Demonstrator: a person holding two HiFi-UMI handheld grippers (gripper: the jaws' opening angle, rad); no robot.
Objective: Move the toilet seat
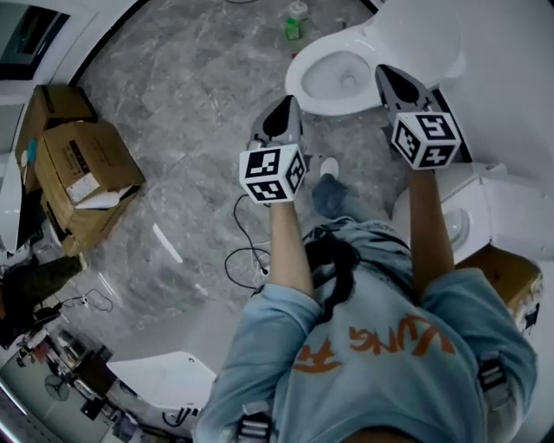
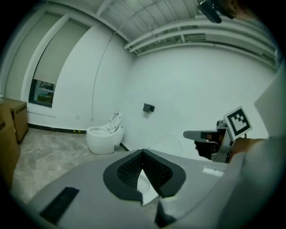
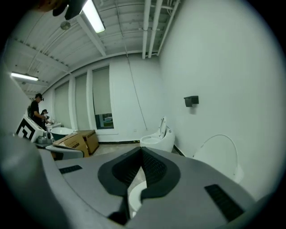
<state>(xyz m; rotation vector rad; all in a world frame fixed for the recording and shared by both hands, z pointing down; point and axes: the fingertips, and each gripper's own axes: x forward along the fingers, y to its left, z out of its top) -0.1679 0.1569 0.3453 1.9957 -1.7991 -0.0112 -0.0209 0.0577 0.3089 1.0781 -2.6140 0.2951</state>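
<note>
Grey marble floor [image 1: 190, 78] surrounds the toilet [image 1: 333, 78] at one o'clock, its toilet seat [image 1: 414, 41] apparently raised. Left tongs [image 1: 285, 109] and right tongs [image 1: 388, 74] are clenched, empty; they should open before gripping the seat's edge.

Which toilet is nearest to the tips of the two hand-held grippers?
The toilet straight ahead of the person, its bowl uncovered. The other toilet stands further back, beside the person's right arm.

The right gripper [image 1: 387, 73] hid part of the rim of the toilet [image 1: 303, 80]. The right forearm [image 1: 428, 225] covered some of a second toilet [image 1: 495, 208]. The label on the bottle [image 1: 295, 22] was too small to read.
</note>
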